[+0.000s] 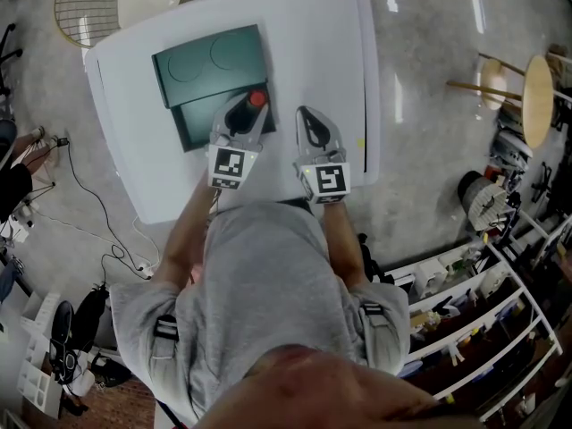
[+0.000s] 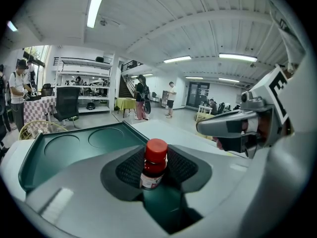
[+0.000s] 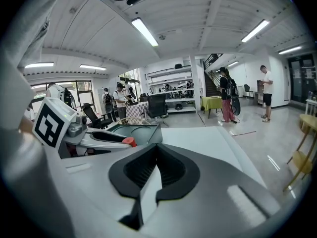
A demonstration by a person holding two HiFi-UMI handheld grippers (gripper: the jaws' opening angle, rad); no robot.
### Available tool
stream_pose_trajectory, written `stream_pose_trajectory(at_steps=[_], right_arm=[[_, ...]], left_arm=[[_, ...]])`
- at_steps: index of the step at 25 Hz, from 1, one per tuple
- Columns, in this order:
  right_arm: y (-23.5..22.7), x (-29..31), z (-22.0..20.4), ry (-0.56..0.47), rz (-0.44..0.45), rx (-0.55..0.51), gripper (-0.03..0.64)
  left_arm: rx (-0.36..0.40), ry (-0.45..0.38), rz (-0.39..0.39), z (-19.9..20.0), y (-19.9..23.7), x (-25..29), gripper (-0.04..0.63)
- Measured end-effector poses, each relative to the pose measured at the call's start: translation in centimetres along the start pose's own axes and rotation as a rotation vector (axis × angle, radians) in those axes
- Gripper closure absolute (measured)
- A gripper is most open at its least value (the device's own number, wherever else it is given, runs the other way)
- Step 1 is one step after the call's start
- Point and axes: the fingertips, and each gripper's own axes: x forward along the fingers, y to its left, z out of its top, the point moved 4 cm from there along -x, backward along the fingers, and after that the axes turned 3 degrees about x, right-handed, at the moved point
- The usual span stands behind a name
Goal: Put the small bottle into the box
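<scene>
A small bottle [image 1: 256, 98] with a red cap and dark contents stands upright between the jaws of my left gripper [image 1: 248, 107], which is shut on it. It hangs over the near edge of the dark green box [image 1: 189, 125]. The box's lid [image 1: 210, 61] lies open behind it, showing two round recesses. In the left gripper view the bottle [image 2: 154, 162] sits between the black pads, with the green box bottom [image 2: 166, 205] under it. My right gripper [image 1: 308, 116] is over the white table [image 1: 304, 34], right of the box, shut with nothing in it [image 3: 156, 158].
The table's right edge [image 1: 368, 88] lies just beyond the right gripper. On the floor stand a wire chair [image 1: 85, 3] at the back left and a wooden stool [image 1: 536, 96] at the right. Cables [image 1: 98, 231] run along the left, and shelves [image 1: 474, 311] are at the right.
</scene>
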Motion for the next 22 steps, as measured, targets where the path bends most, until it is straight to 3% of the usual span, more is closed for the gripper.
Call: stream_pose_trajectory(at_steps=[5, 11, 20, 22], right_arm=[[0.3, -0.8, 0.0, 0.005, 0.009, 0.003, 0.614], [0.4, -1.5, -0.4, 0.0, 0.01, -0.004, 0.614], [1.6, -3.2, 0.6, -0.042, 0.019, -0.027, 0.614], [1.8, -3.7, 0.8, -0.051, 0.021, -0.038, 0.614]], left_arm=[[-0.032, -0.003, 0.002, 0.0, -0.6, -0.5, 0.439], [-0.056, 0.002, -0.004, -0.6, -1.0, -0.9, 0.368], [-0.059, -0.031, 0.008, 0.6, -2.1, -3.0, 0.366], [-0.059, -0.044, 0.013, 1.0, -2.4, -3.8, 0.39]])
